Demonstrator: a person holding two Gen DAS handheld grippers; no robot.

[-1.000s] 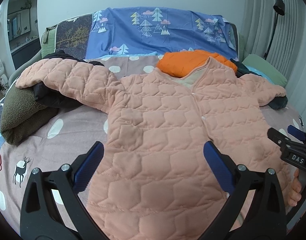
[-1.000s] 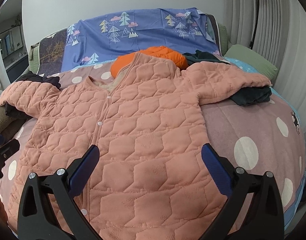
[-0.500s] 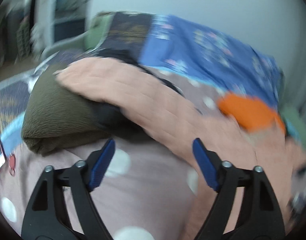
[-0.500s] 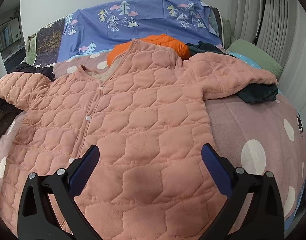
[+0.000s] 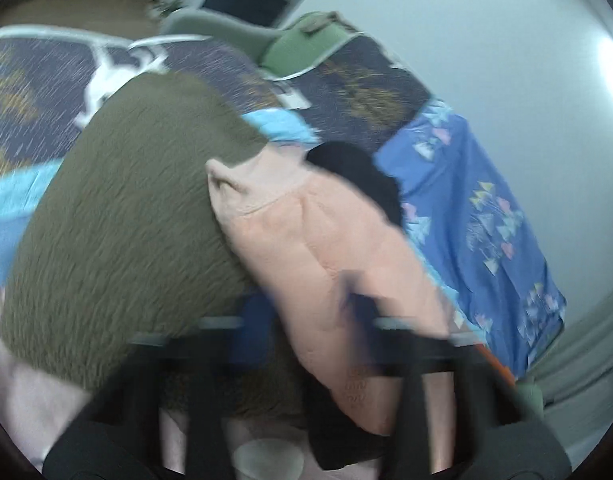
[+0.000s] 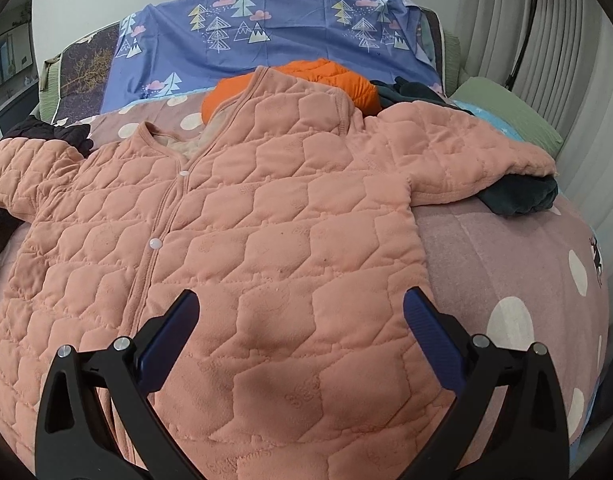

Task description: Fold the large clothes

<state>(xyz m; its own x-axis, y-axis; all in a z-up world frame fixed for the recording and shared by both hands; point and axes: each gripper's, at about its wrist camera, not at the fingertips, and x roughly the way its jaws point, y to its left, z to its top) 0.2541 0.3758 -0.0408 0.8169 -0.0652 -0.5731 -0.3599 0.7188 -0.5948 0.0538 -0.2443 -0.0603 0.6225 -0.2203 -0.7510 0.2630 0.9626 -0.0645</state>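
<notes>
Left hand-held gripper [image 5: 306, 312] swung—onto sleeve [image 5: 326, 248].

Blur on the left, cropped edges on the right

The left wrist view is smeared: the left gripper [image 5: 306, 312] shows only as dark streaks over the pink sleeve [image 5: 326, 248], so its grip cannot be read there. In the right wrist view, the quilted pink jacket [image 6: 266, 240] runs off the bottom edge, its left cuff is cut off, and a dark garment [image 6: 518, 196] lies partly hidden under the right sleeve.
</notes>
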